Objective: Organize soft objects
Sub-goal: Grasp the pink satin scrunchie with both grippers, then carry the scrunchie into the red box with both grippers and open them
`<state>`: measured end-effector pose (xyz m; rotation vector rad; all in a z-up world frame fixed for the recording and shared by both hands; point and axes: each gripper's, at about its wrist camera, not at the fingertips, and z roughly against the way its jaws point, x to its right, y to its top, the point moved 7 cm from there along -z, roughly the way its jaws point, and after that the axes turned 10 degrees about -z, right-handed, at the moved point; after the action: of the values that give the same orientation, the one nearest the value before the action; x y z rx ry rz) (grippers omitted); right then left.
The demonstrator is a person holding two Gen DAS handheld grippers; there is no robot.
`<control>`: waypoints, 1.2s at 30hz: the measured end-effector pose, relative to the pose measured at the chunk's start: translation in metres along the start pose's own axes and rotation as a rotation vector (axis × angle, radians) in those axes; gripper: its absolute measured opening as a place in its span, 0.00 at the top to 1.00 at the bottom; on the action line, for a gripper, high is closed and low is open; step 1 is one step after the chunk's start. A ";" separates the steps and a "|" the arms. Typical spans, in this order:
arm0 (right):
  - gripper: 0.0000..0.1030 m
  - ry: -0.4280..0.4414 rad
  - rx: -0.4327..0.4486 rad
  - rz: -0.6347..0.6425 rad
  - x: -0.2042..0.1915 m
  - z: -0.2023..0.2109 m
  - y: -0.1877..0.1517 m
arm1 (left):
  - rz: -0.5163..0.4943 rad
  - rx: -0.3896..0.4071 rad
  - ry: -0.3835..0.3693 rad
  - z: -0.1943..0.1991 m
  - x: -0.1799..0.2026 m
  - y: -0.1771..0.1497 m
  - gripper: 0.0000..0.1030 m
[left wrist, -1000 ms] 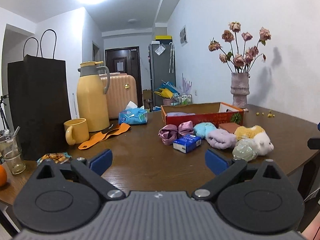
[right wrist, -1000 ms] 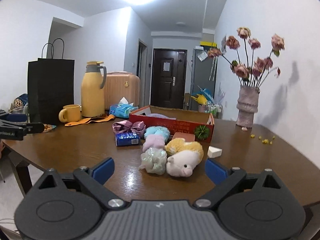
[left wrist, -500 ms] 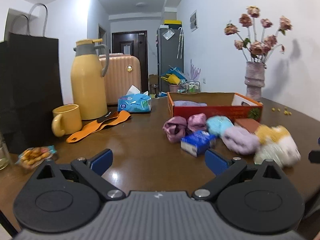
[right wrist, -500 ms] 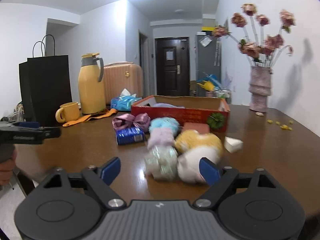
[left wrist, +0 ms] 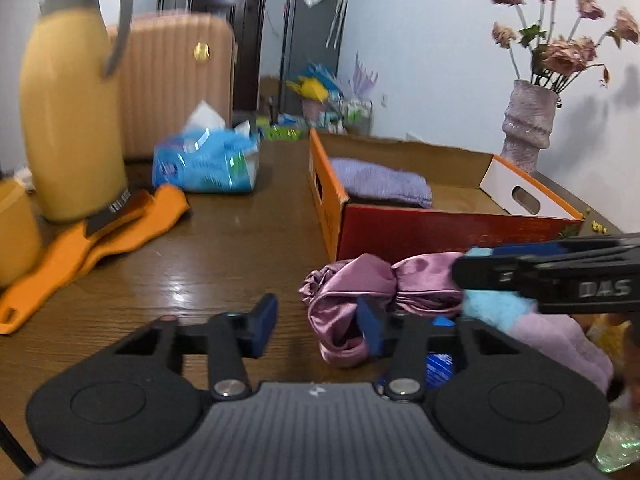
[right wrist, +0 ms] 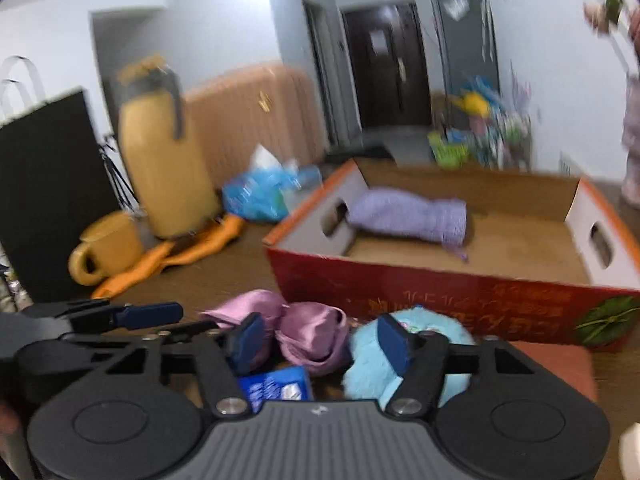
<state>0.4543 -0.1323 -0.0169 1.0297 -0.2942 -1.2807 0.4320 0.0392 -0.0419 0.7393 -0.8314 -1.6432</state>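
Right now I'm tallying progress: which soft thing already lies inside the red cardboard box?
The lavender knitted cloth; the pink satin scrunchie and blue fluffy ball lie outside the box.

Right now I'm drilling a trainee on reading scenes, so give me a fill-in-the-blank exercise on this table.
1. The only thing lying inside the cardboard box is a folded ____ cloth.
2. The yellow mug stands beside a tall yellow ____.
3. The satin scrunchie lying in front of the box is coloured ____.
4. The orange strap lies ____ the box.

Missing words: purple; flask; pink; outside
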 end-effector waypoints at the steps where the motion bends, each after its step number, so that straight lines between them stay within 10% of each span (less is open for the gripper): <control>1: 0.50 0.002 -0.017 -0.006 0.001 -0.011 0.001 | 0.017 -0.002 -0.011 -0.005 -0.003 -0.002 0.75; 8: 0.85 0.052 -0.024 0.021 0.000 -0.033 -0.005 | 0.053 0.023 -0.075 -0.012 -0.008 -0.009 0.97; 23: 0.87 0.061 0.254 0.231 -0.050 0.099 0.023 | -0.107 0.267 -0.038 0.117 0.043 0.049 0.97; 36: 0.87 0.014 0.284 0.135 -0.026 0.222 -0.102 | -0.079 0.211 -0.160 0.194 0.131 -0.051 0.97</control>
<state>0.2261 -0.2067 0.0364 1.2367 -0.5373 -1.1295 0.2194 -0.0527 0.0179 0.8024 -1.1154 -1.7191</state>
